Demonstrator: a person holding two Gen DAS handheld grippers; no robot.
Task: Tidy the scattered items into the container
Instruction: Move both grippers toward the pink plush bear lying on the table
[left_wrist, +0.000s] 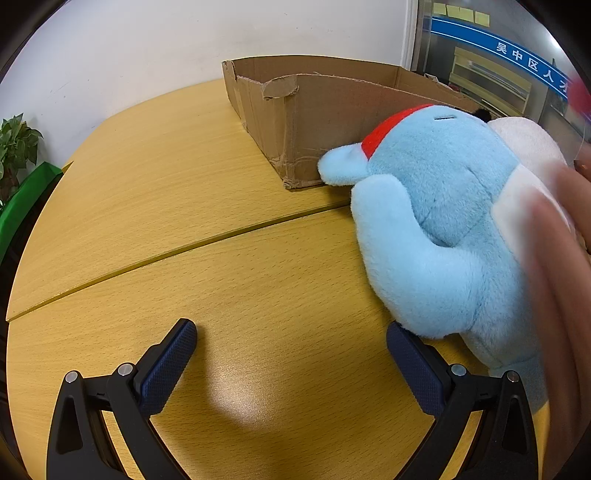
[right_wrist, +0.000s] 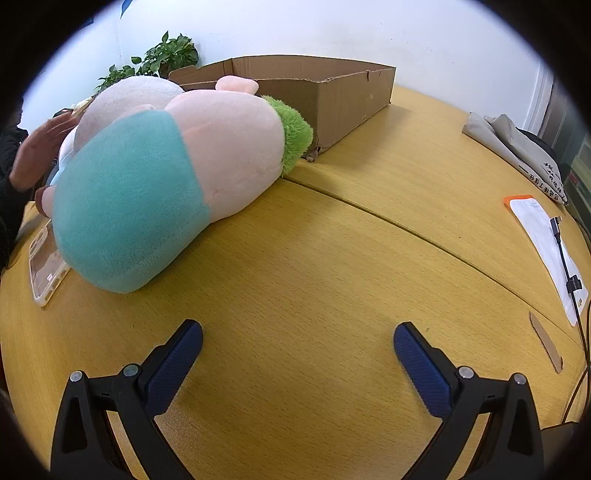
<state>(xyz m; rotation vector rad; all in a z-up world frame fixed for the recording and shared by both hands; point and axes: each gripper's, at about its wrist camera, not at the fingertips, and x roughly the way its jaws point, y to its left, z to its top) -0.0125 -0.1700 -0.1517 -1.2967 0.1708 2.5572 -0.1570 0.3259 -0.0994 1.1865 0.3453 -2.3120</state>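
Note:
A light blue plush toy (left_wrist: 436, 229) with a red collar lies on the wooden table (left_wrist: 221, 258) at the right, touching the cardboard box (left_wrist: 325, 122). My left gripper (left_wrist: 291, 343) is open and empty; its right finger nearly touches the blue plush. A big pink plush (right_wrist: 192, 158) with teal bottom and green tuft lies on the table (right_wrist: 332, 258) at the left, in front of the same box (right_wrist: 332, 99). My right gripper (right_wrist: 297, 345) is open and empty, right of and nearer than the pink plush. A blurred hand (left_wrist: 561, 236) rests by the plush toys.
A phone case (right_wrist: 46, 266) lies left of the pink plush. A white packet (right_wrist: 546, 243) with a cable, a cardboard scrap (right_wrist: 546, 347) and a grey bag (right_wrist: 513, 147) sit at the right. Potted plants (right_wrist: 166, 55) stand behind the box.

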